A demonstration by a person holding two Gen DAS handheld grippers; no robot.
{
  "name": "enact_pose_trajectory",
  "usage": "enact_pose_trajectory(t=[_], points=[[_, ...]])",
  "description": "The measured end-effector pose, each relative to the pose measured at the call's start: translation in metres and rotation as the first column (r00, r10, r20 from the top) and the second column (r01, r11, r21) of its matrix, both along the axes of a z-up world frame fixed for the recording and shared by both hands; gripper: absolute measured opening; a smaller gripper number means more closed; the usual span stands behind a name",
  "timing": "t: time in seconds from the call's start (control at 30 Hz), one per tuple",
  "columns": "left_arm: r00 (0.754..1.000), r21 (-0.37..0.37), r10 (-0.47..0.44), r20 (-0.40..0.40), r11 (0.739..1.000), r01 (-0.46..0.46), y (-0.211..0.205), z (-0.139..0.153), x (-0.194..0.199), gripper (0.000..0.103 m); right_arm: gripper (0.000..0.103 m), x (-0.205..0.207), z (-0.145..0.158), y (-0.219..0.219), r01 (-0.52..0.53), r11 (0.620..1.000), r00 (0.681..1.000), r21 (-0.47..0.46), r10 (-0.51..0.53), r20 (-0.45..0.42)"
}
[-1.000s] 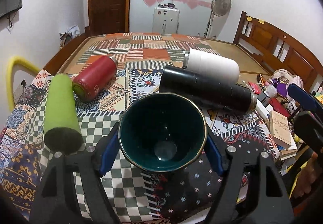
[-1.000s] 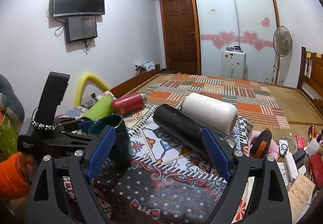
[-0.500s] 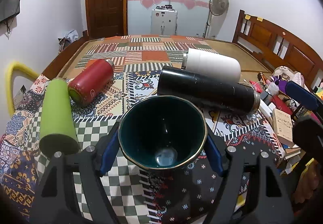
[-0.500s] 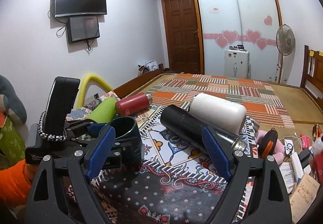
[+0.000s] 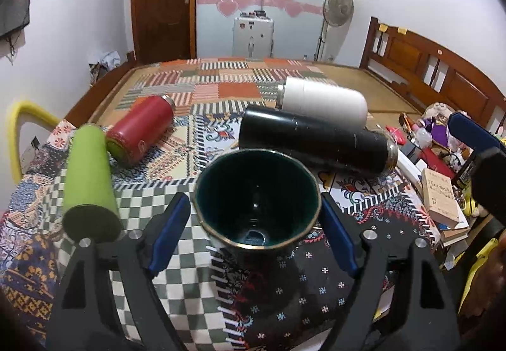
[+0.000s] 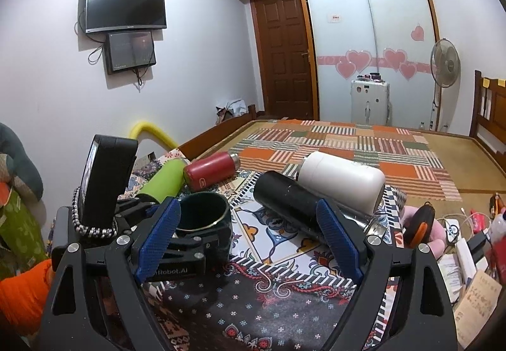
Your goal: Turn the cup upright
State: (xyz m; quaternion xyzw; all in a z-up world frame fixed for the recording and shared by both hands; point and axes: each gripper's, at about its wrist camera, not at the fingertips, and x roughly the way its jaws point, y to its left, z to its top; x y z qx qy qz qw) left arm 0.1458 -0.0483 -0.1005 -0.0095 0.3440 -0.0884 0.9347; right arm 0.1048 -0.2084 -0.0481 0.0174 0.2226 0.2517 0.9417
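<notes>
Between the left claw's (image 5: 256, 218) blue pads, the gold-rimmed cup (image 5: 256, 197) gripped — right claw (image 6: 249, 238) wide apart, holding nothing

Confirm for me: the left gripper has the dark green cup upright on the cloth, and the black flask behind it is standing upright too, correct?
Not quite. The black flask lies on its side, as the right wrist view shows, beside the white flask, which lies flat too. The rest holds: the left gripper has the dark green cup upright on the cloth.
</notes>
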Motion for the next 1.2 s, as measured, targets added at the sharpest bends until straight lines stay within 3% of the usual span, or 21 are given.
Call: enact_pose_trajectory(t=[0.17,0.37,0.63,0.83,0.9,1.0,1.2], points=[[0.998,-0.027,0.027,0.062,0.999,-0.025,0.013,0.022,-0.025,0.084,0.087,-0.013,0.011,-0.002,0.010,1.000,1.000,0.014,-0.010,0.027],[0.979,-0.029,0.069,0.194,0.997,-0.065,0.028,0.059,-0.069,0.084,0.087,-0.033,0.030,-0.002,0.021,0.999,0.997,0.037,-0.024,0.079],[0.919,-0.065,0.124,0.376,0.992,-0.107,0.042,0.106,-0.133,0.084,0.087,-0.067,0.057,0.000,0.038,0.997,0.984,0.073,-0.050,0.169],[0.877,-0.052,0.140,0.460,0.990,-0.131,0.041,0.119,-0.168,0.085,0.089,-0.090,0.069,0.004,0.047,0.994,0.973,0.095,-0.068,0.222],[0.867,-0.043,0.138,0.479,0.990,-0.134,0.039,0.120,-0.177,0.086,0.103,-0.099,0.072,0.004,0.057,0.993,0.965,0.108,-0.082,0.249],[0.854,-0.040,0.137,0.501,0.990,-0.135,0.035,0.120,-0.189,0.094,0.103,-0.112,0.076,0.006,0.080,0.991,0.949,0.108,-0.109,0.294],[0.830,-0.047,0.143,0.539,0.989,-0.140,0.035,0.126,-0.205,0.099,0.103,-0.124,0.075,0.012,0.087,0.991,0.944,0.103,-0.115,0.308]])
